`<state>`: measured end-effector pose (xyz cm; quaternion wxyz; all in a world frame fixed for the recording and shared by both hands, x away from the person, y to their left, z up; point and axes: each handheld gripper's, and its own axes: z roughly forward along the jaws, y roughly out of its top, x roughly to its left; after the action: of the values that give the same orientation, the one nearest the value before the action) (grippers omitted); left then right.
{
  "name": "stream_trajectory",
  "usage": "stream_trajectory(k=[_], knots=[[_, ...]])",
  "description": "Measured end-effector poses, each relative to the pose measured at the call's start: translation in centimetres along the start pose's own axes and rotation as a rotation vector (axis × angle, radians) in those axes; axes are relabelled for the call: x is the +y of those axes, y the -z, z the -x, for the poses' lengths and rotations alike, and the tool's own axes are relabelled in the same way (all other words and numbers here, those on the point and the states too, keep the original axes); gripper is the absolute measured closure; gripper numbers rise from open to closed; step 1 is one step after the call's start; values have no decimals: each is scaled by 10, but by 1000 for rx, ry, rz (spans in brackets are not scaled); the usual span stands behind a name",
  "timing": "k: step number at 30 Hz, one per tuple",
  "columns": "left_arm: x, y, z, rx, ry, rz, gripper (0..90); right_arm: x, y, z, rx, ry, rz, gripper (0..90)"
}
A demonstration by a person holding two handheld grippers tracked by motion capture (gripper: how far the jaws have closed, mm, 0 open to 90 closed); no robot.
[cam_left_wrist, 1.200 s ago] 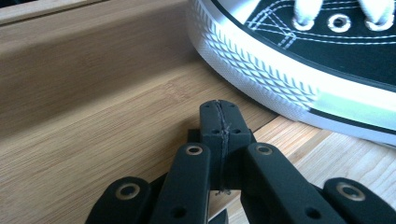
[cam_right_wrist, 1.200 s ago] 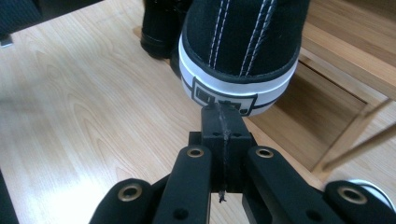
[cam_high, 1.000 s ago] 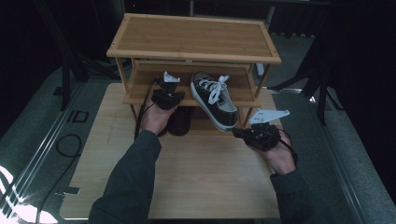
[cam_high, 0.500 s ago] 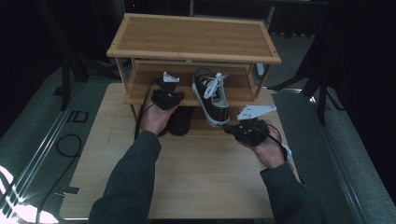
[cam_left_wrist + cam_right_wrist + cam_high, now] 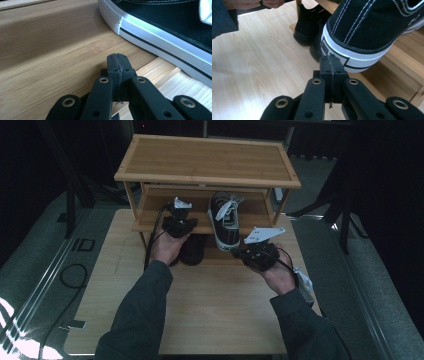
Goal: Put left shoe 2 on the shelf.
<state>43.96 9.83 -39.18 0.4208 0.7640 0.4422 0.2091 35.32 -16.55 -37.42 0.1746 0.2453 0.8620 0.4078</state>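
Nudging sneaker (image 5: 224,220) onto the rack's middle shelf (image 5: 150,217), heel overhanging its near edge.
Both my claws clenched, empty: right gripper (image 5: 331,61) at heel, left gripper (image 5: 117,60) beside its left. Next: push farther.

Left gripper (image 5: 178,217) and right gripper (image 5: 255,251), jaws pressed together, forearms extended forward.

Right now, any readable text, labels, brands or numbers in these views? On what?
"ID": floor marking left of the table, in the high view.
Heel patch on the sneaker, right gripper view: a boxed mark, too partial to read.
Nothing else legible.
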Motion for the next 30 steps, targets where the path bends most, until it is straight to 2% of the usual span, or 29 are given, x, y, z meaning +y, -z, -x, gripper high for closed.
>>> stream_trajectory(k=[3, 5, 9, 17, 19, 23, 24, 30], knots=[[0, 0, 0, 1, -5, -3, 900, 1, -4, 1, -39, 7, -6, 900], [0, 0, 0, -1, -6, -2, 900, 1, -4, 4, -20, -5, -1, 900], [0, 0, 0, 1, -7, -2, 900, 2, -5, 5, -28, 5, -3, 900], [0, 0, 0, 4, -6, 0, 900, -1, -3, 12, -51, -7, -5, 900], [0, 0, 0, 4, -5, 0, 900, -3, -2, 16, -81, -8, -11, 900], [0, 0, 0, 4, -5, -2, 900, -4, -2, 19, -91, -14, -10, 900], [0, 0, 0, 3, -3, -3, 900, -4, -4, 20, -122, -17, -12, 900], [0, 0, 0, 1, 2, 2, 900, -1, -11, 27, -91, -54, 4, 900]])
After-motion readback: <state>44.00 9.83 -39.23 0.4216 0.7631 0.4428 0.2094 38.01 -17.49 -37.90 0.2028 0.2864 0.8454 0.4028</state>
